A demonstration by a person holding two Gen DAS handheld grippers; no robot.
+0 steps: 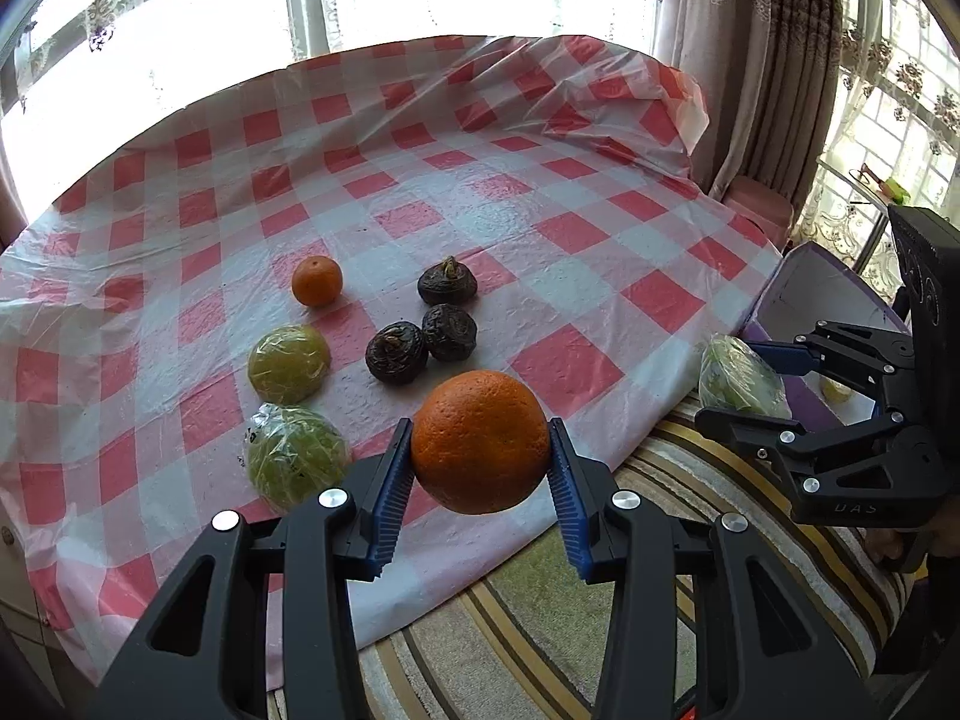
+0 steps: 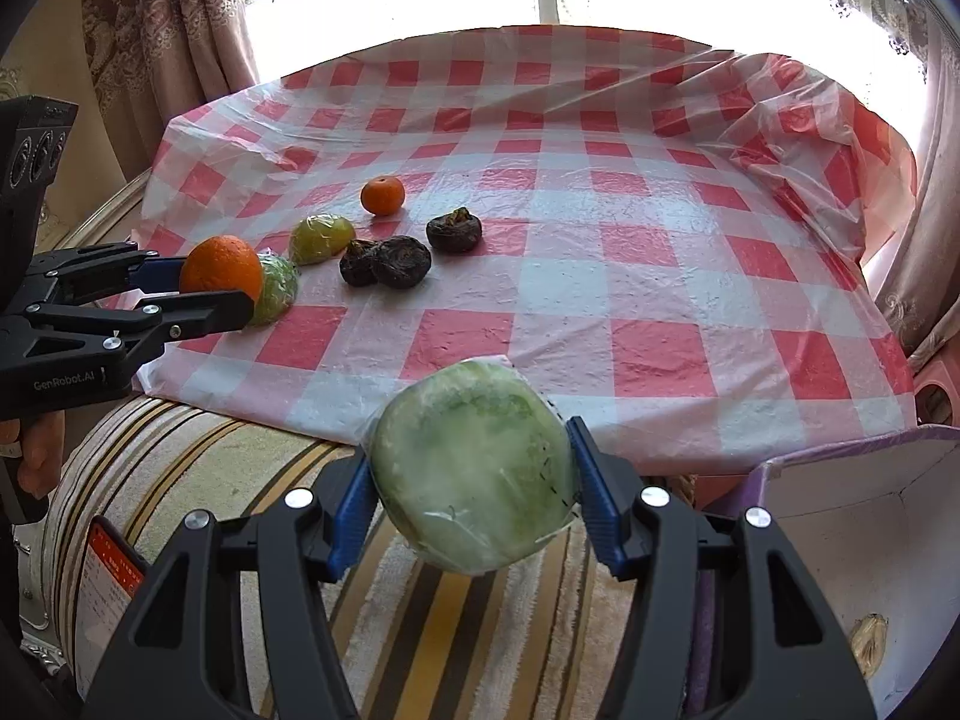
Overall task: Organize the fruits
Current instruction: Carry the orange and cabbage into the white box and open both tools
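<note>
My left gripper (image 1: 480, 450) is shut on a large orange (image 1: 480, 441), held over the table's near edge; the same gripper (image 2: 234, 285) and orange (image 2: 221, 270) show at the left of the right wrist view. My right gripper (image 2: 474, 468) is shut on a plastic-wrapped green fruit (image 2: 474, 468), off the table above the striped cloth; it appears at the right as the gripper (image 1: 726, 390) with the green fruit (image 1: 741, 381). On the checked tablecloth (image 1: 540, 228) lie a small orange (image 1: 317, 281), two wrapped green fruits (image 1: 288, 365) (image 1: 294, 457) and three dark wrinkled fruits (image 1: 420, 324).
A purple-edged white box (image 2: 840, 516) stands open at the lower right, holding a pale item (image 2: 870, 639); the box (image 1: 804, 306) sits beyond the table's right edge. A striped cushion (image 2: 468, 600) lies below the table edge. Curtains and bright windows stand behind.
</note>
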